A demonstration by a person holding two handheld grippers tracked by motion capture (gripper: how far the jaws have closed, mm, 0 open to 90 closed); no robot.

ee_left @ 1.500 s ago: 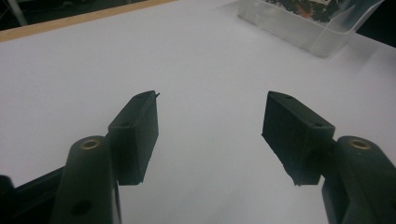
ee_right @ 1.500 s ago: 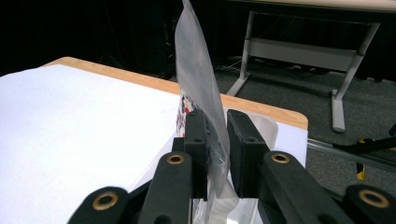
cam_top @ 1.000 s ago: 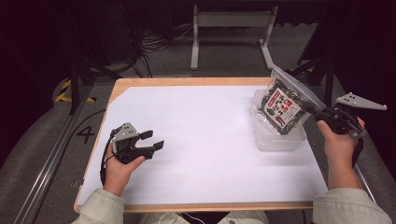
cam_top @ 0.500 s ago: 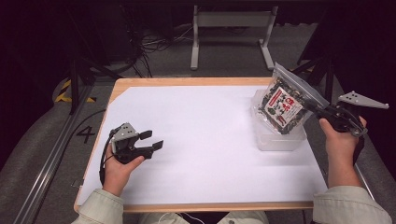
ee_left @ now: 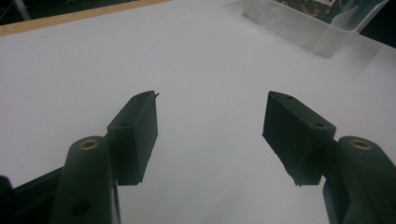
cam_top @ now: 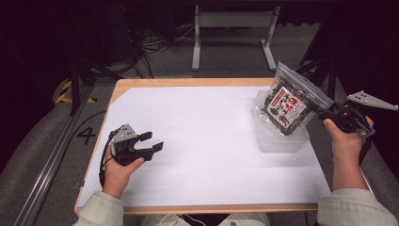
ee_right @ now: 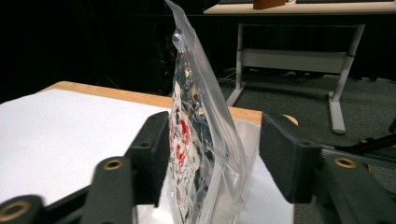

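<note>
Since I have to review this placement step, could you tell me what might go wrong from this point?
The right gripper has just been opening; its jaws now stand apart with the snack bag still between them. The bag leans tilted over the clear container, so it may tip out over the rim. It may also catch on a jaw as the gripper withdraws. The left gripper sits open, too far off to steady it.
</note>
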